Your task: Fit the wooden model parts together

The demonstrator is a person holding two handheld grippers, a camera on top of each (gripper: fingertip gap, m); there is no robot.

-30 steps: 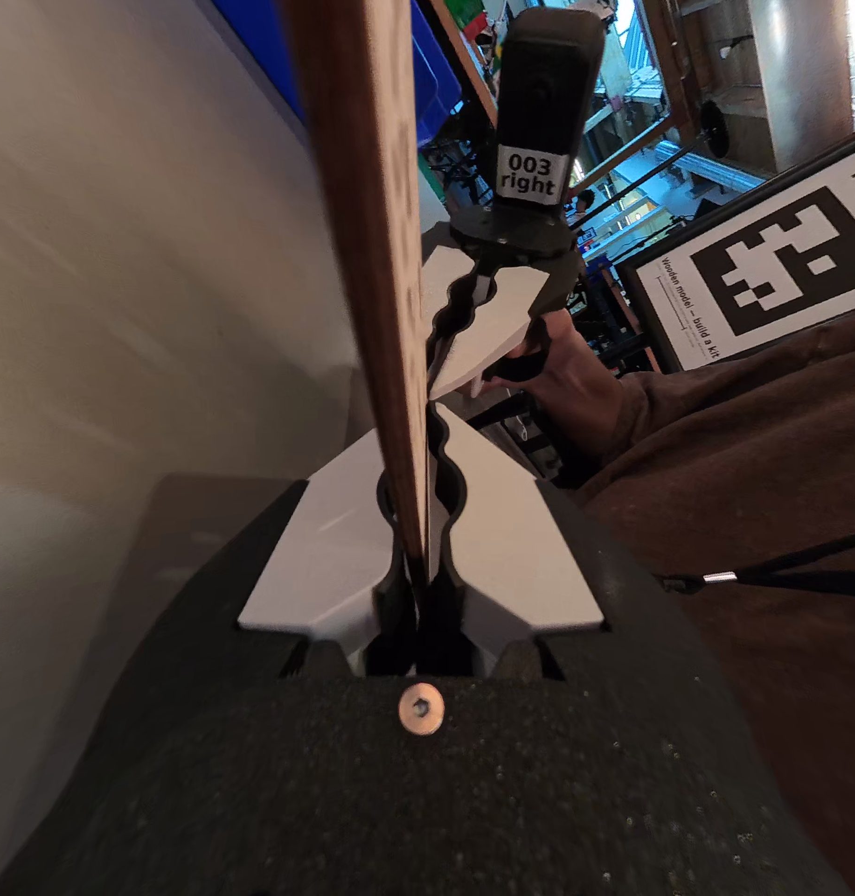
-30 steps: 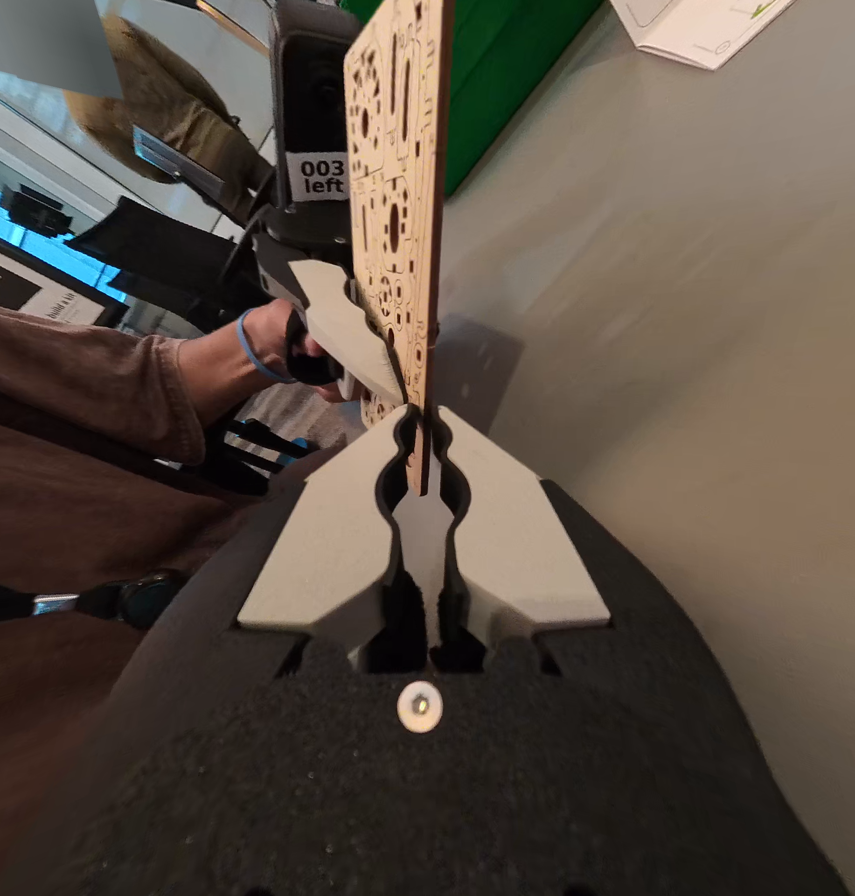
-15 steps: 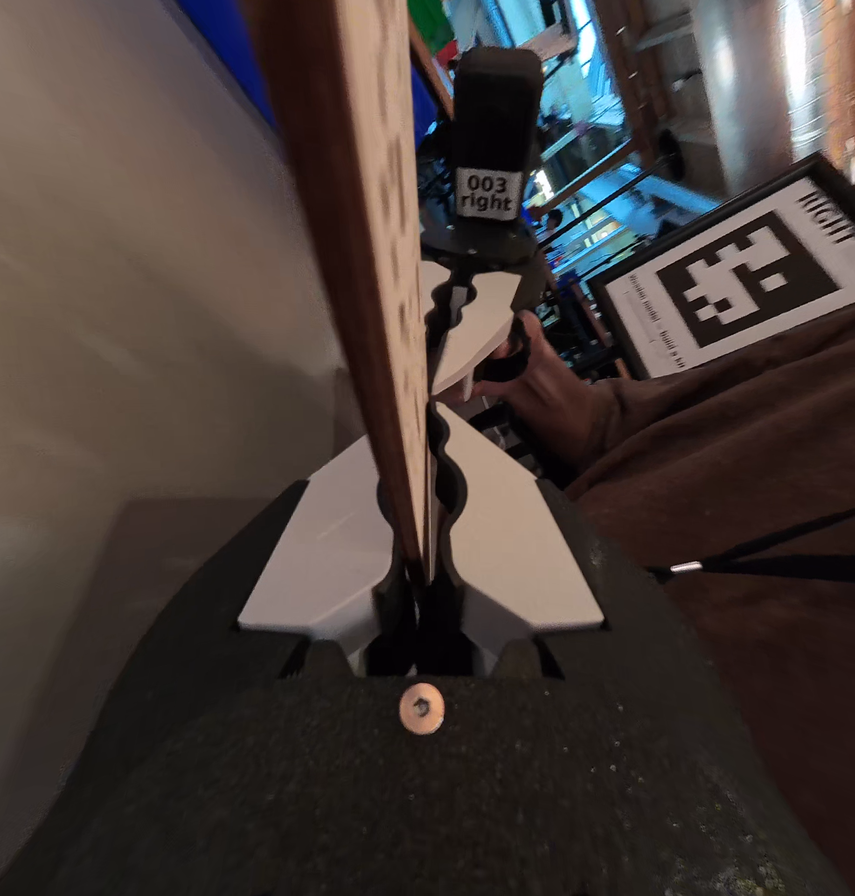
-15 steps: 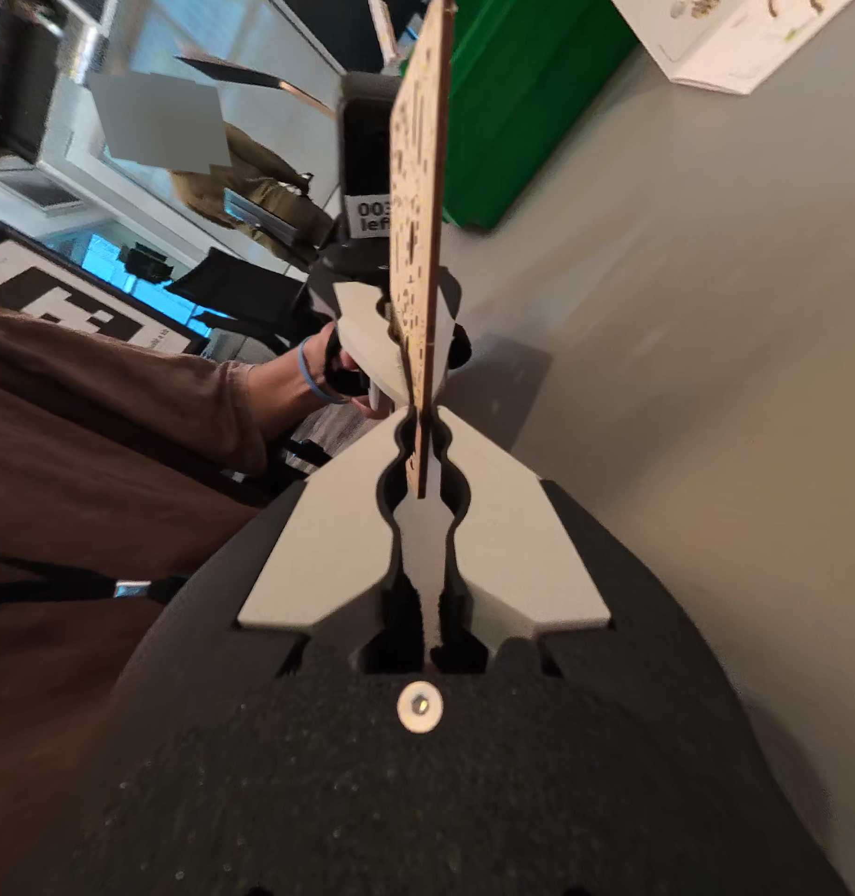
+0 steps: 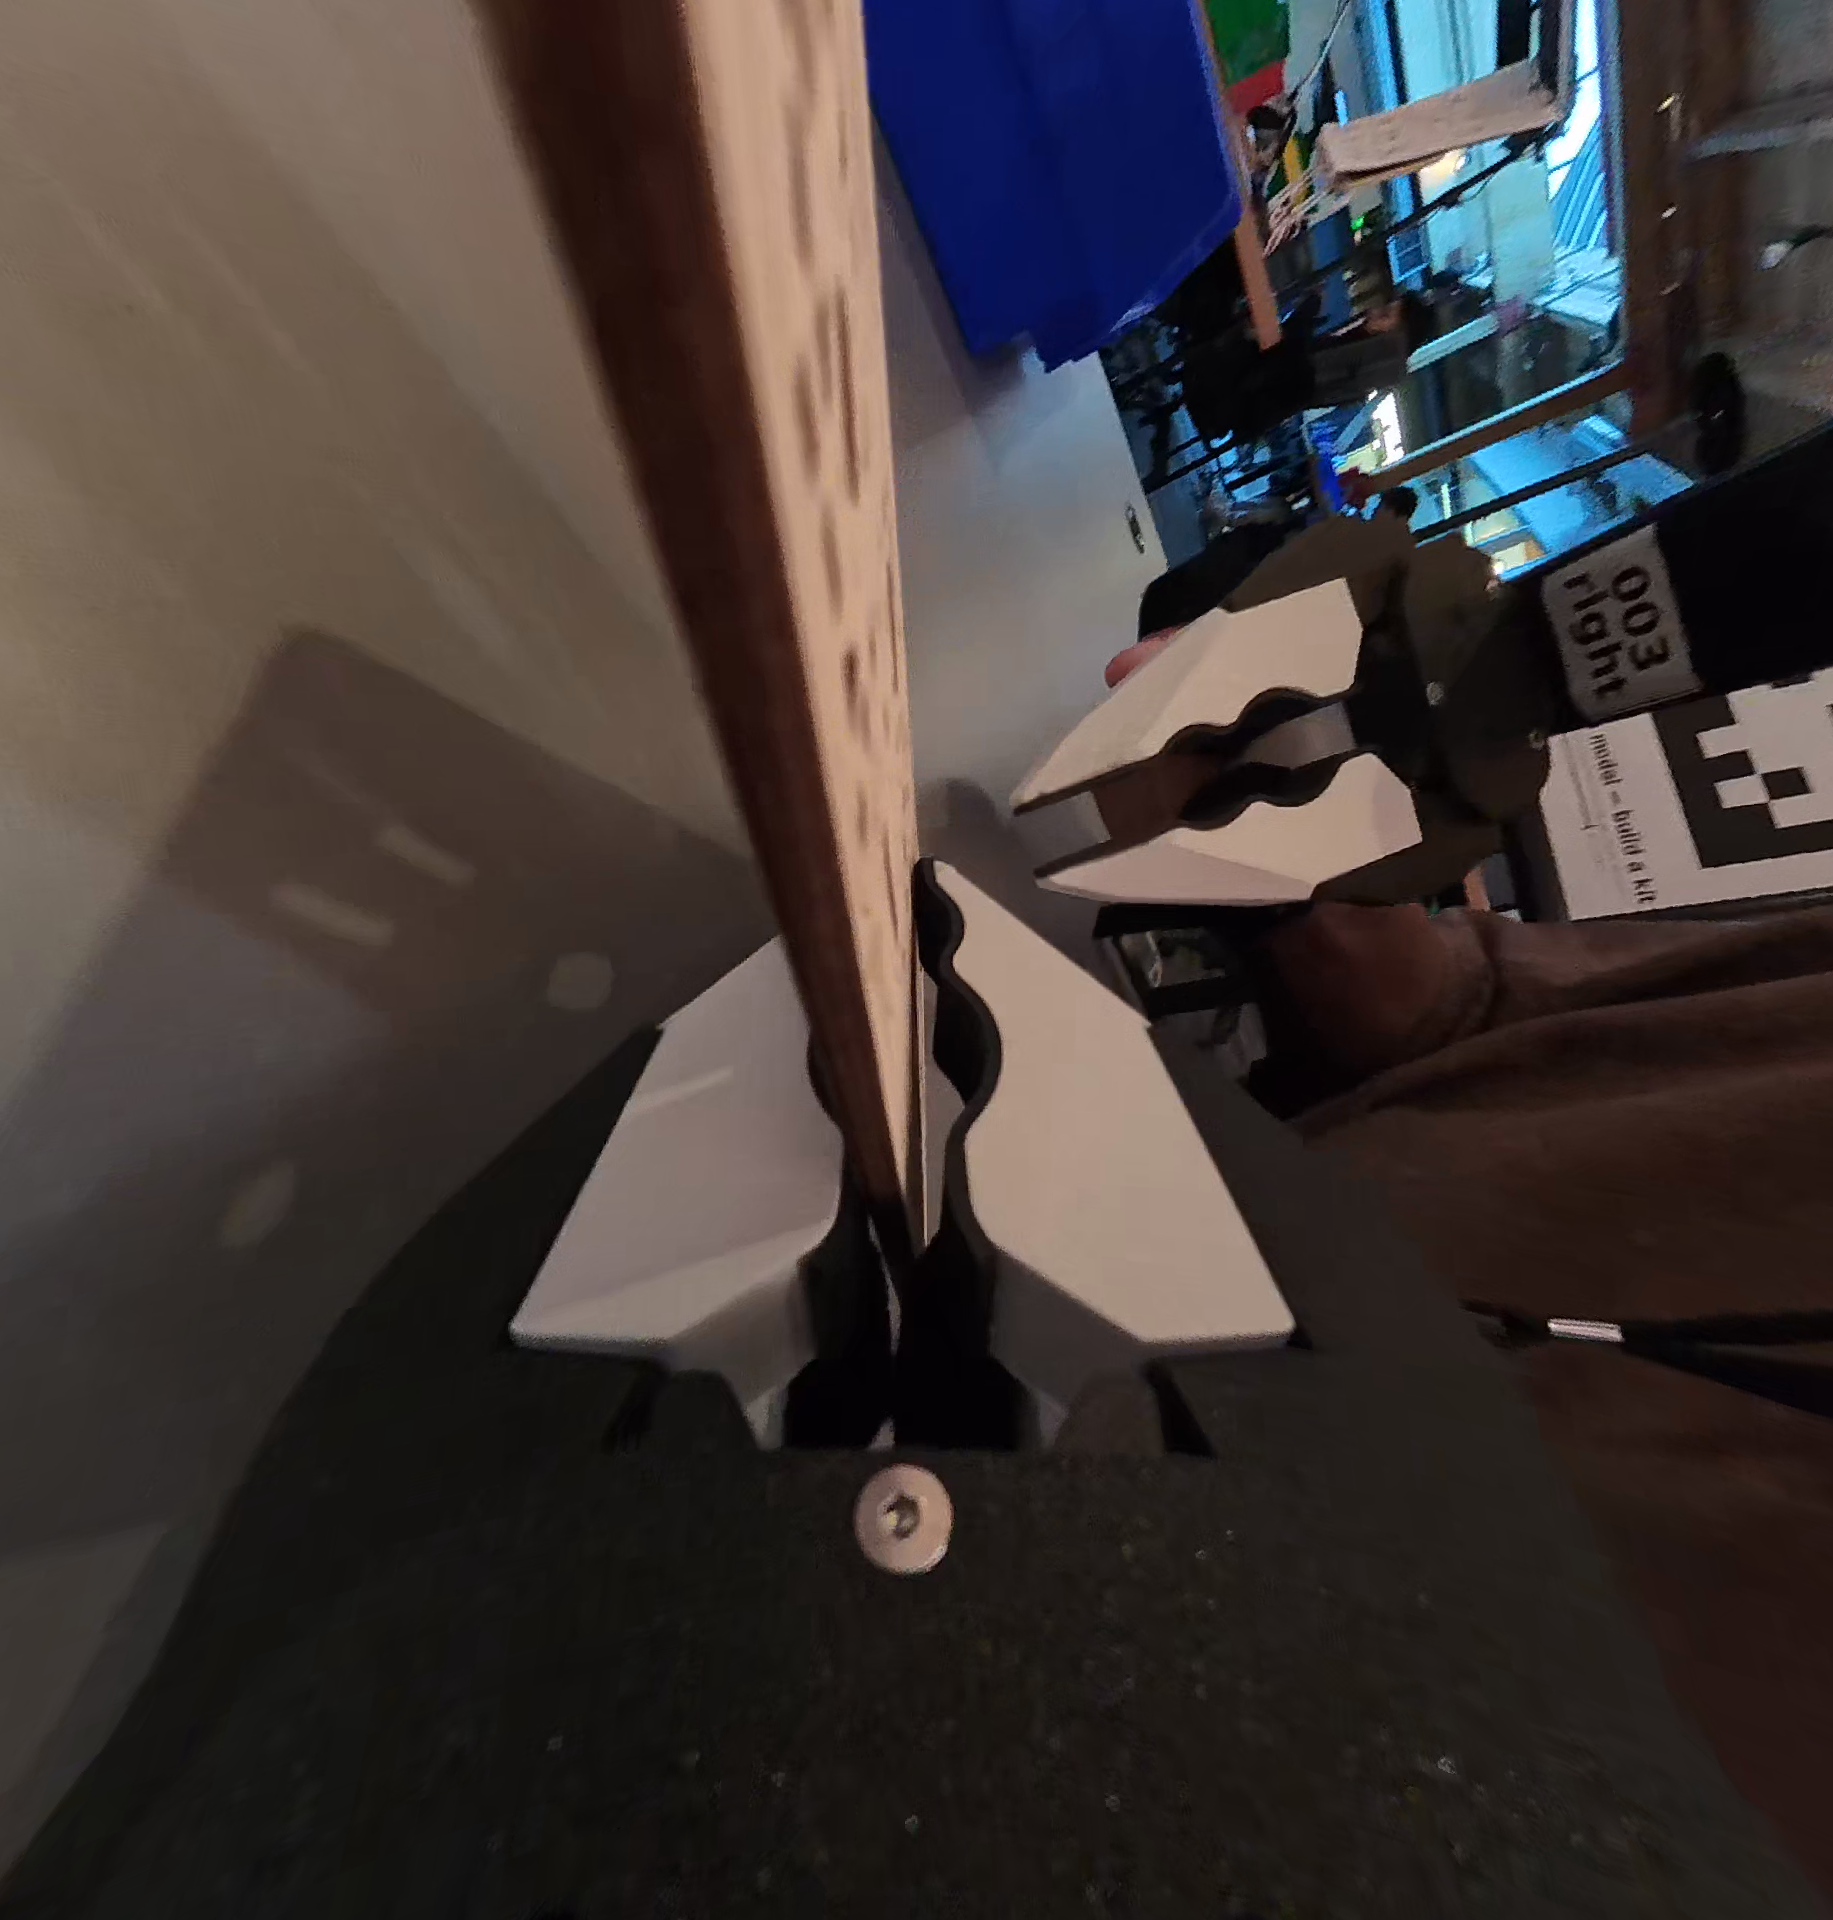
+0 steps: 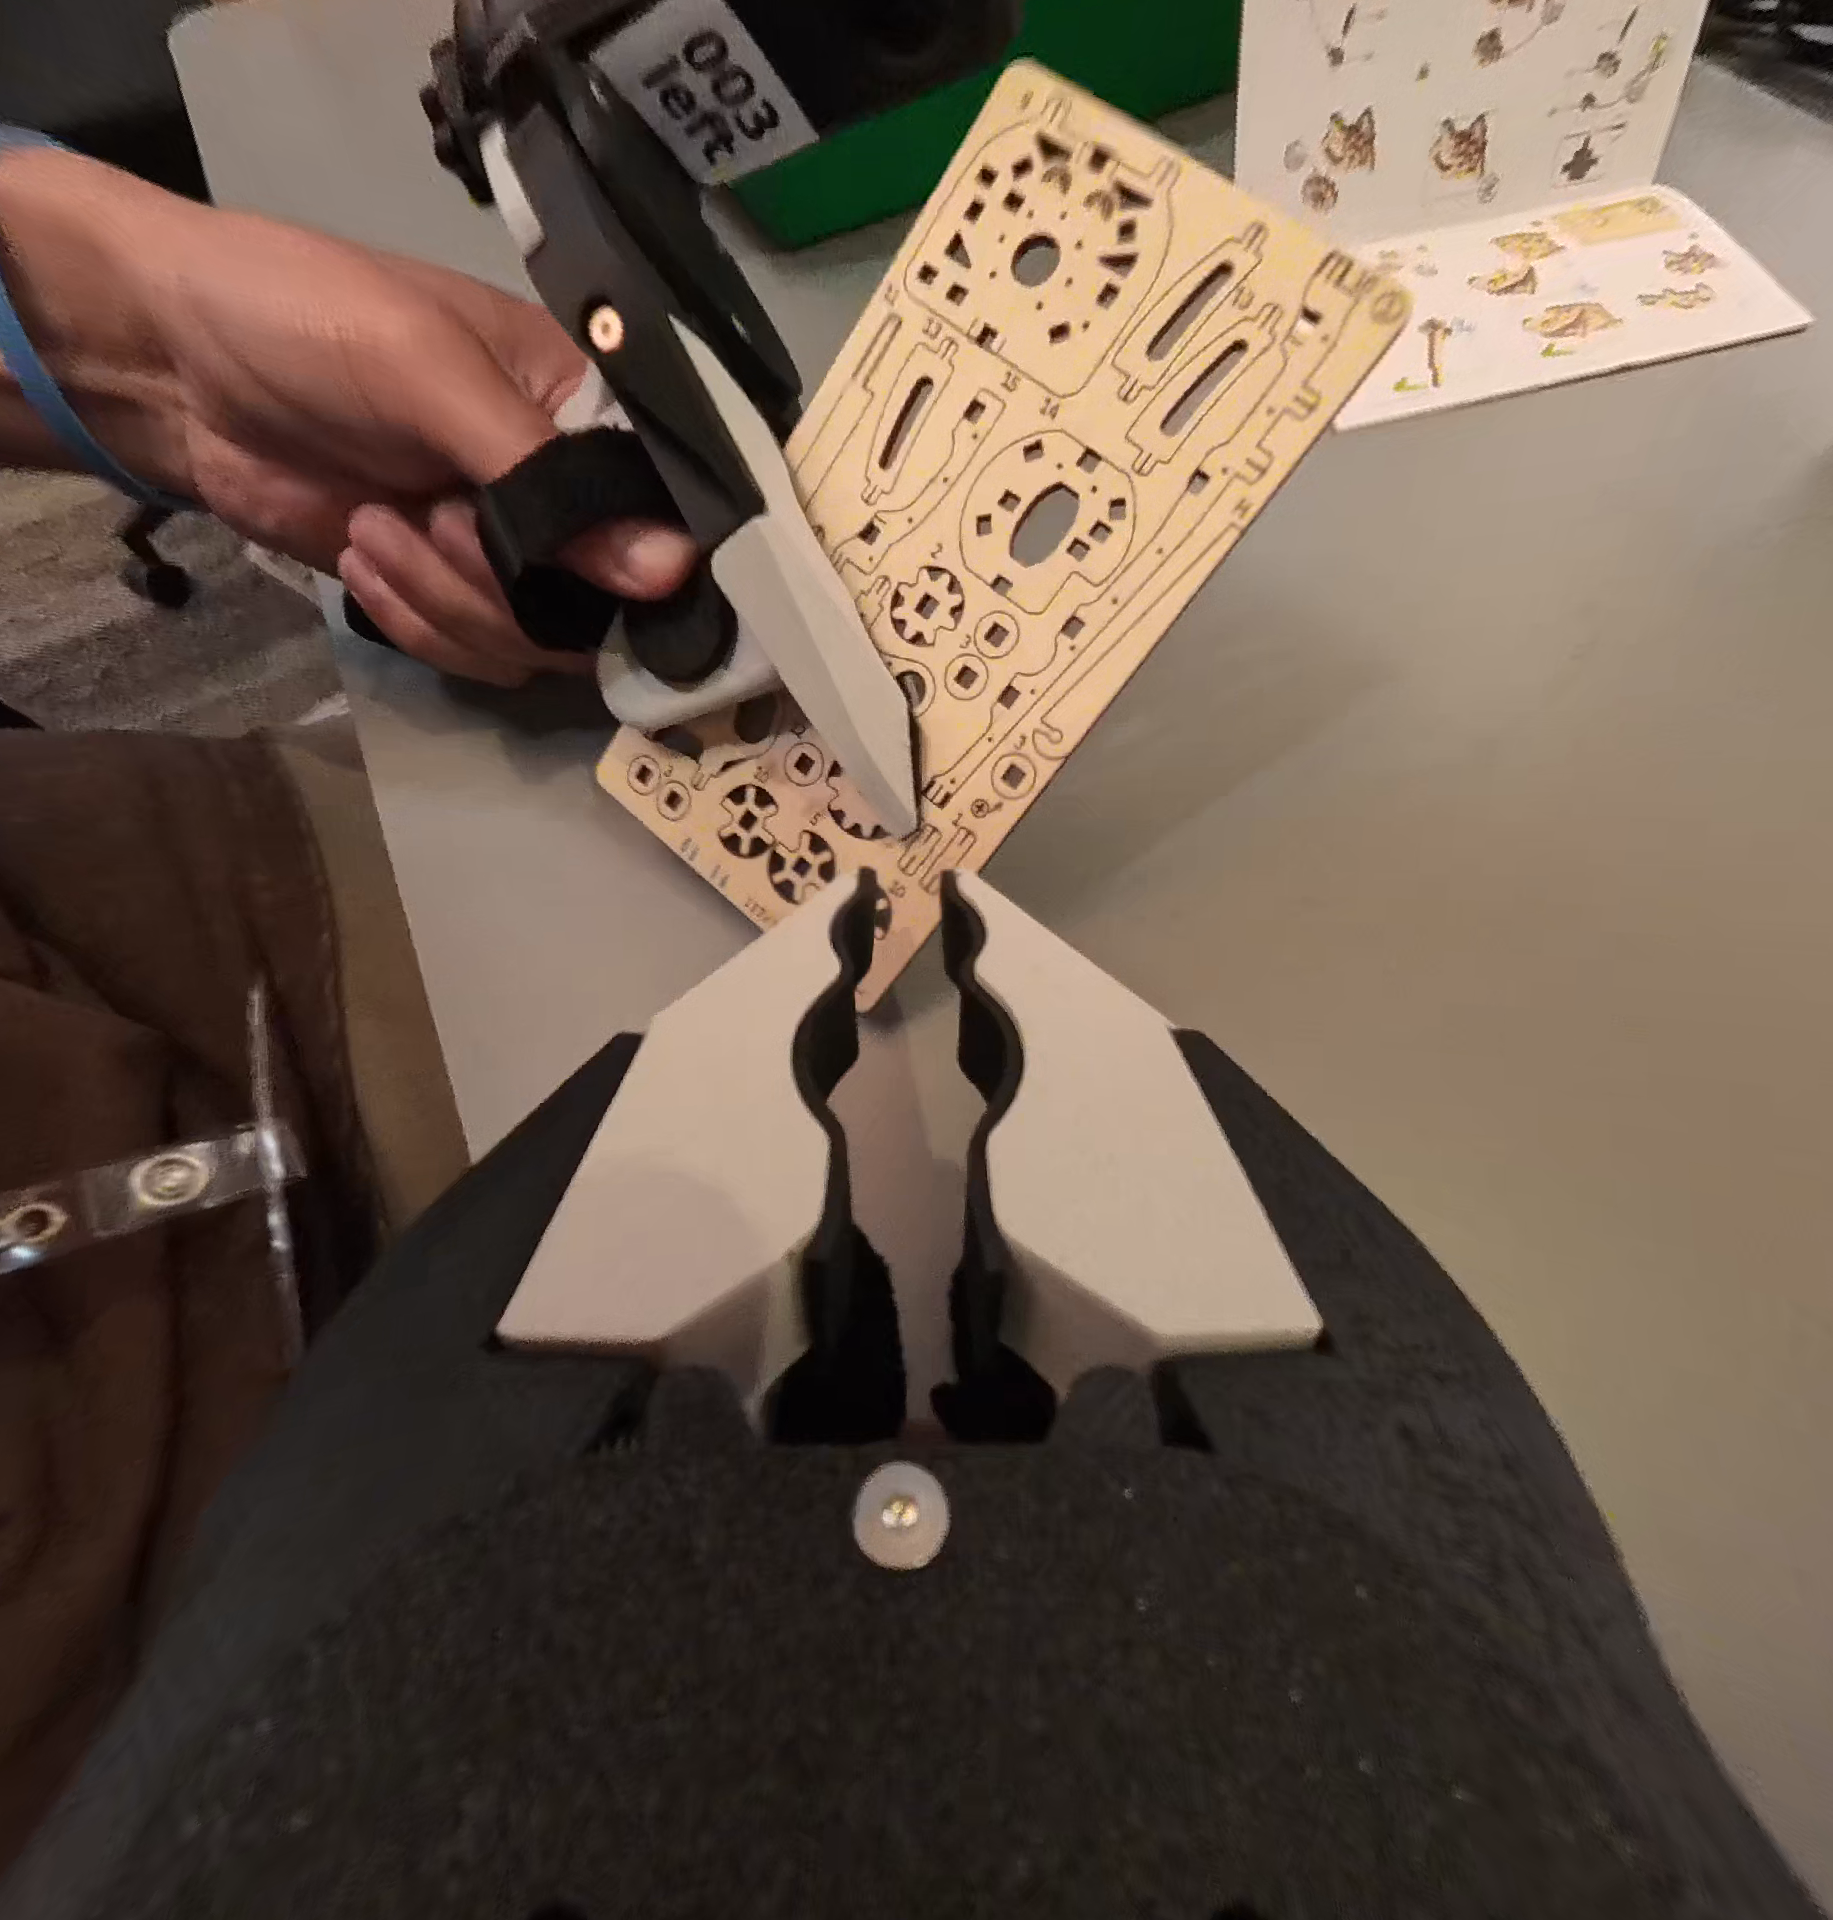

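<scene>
Above the grey table [image 6: 1463, 935], the left gripper [image 5: 907, 1049] is clamping the wooden parts sheet [image 6: 1078, 436] by its lower edge, tilted in the air. The right gripper [image 6: 907, 894] is sitting just below the sheet's corner, jaws parted, holding nothing

Wrist cams close, facing; both show wooden sheet [image 6: 1078, 499]
</scene>
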